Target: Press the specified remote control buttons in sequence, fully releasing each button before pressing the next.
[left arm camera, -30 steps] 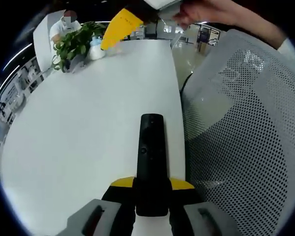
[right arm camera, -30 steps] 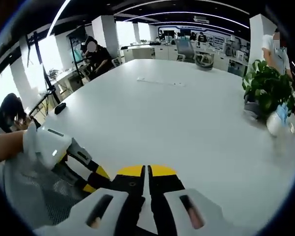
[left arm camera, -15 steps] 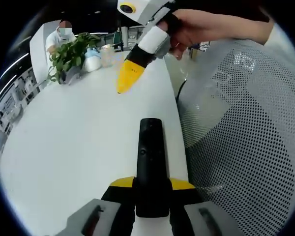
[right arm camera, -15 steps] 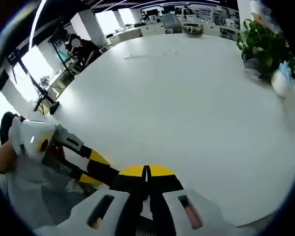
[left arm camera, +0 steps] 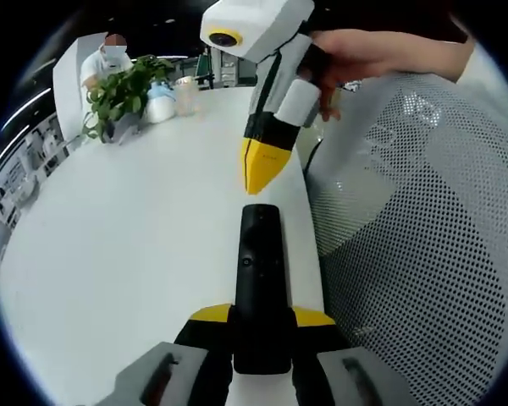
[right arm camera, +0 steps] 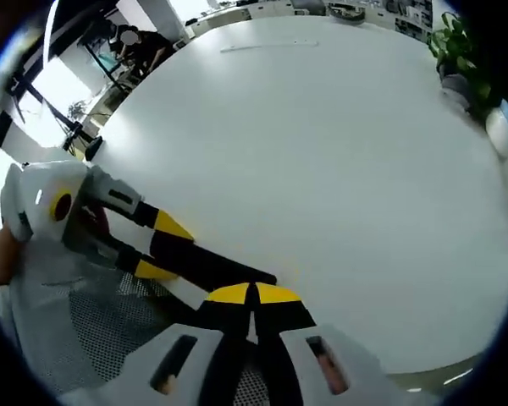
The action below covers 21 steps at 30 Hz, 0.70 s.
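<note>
A white table [left arm camera: 135, 220] carries a potted plant [left arm camera: 123, 85] far off. The left gripper [left arm camera: 262, 326] clamps a black remote [left arm camera: 260, 279] near the table's edge; the right gripper [left arm camera: 261, 173], jaws closed together and empty, points at its far end, beside a mesh chair [left arm camera: 415, 237].

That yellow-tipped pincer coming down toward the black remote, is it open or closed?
Closed. The right hand-held gripper has its yellow tips pressed into one point just above the remote; its own view shows no gap between them either.

Count: one remote control [left arm camera: 260, 283], two grippers (left gripper [left arm camera: 262, 315], right gripper [left arm camera: 261, 167]), one white table [left arm camera: 135, 228], one mesh chair [left arm camera: 415, 237], one potted plant [left arm camera: 123, 85].
</note>
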{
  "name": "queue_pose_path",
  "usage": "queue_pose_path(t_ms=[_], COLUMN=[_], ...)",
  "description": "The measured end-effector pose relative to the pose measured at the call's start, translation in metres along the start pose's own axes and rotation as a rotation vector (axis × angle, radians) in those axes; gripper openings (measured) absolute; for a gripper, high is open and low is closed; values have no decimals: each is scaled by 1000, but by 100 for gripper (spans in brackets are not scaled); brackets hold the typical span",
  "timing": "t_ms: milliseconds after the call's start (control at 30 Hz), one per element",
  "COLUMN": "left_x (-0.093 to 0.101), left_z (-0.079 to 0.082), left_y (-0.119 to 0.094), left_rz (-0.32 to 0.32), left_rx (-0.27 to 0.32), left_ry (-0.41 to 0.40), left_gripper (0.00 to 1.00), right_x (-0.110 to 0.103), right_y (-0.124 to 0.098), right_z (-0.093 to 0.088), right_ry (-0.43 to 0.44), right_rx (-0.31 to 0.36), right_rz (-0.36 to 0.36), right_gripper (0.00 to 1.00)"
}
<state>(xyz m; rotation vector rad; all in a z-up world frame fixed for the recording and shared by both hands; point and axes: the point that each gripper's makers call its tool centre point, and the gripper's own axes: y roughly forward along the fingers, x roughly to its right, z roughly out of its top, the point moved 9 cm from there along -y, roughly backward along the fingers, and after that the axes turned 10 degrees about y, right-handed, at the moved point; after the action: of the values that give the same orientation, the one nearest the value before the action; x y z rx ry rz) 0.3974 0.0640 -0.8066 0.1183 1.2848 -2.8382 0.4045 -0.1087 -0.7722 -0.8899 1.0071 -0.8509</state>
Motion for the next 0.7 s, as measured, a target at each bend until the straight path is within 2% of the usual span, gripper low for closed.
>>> queue_pose_path(t_ms=[67, 600, 700], left_x=[-1, -1, -2], left_z=[2, 1, 1], left_y=[2, 3, 3], left_rz=[2, 0, -2], left_rx=[4, 1, -1], left_ry=[-10, -7, -7], left_gripper=[25, 25, 25], right_x=[1, 2, 3], right_y=[2, 7, 8], right_z=[-2, -2, -2], right_ry=[-8, -24, -46], right_rx=[-19, -42, -44], right_rz=[-11, -29, -50], right_gripper=[0, 0, 0])
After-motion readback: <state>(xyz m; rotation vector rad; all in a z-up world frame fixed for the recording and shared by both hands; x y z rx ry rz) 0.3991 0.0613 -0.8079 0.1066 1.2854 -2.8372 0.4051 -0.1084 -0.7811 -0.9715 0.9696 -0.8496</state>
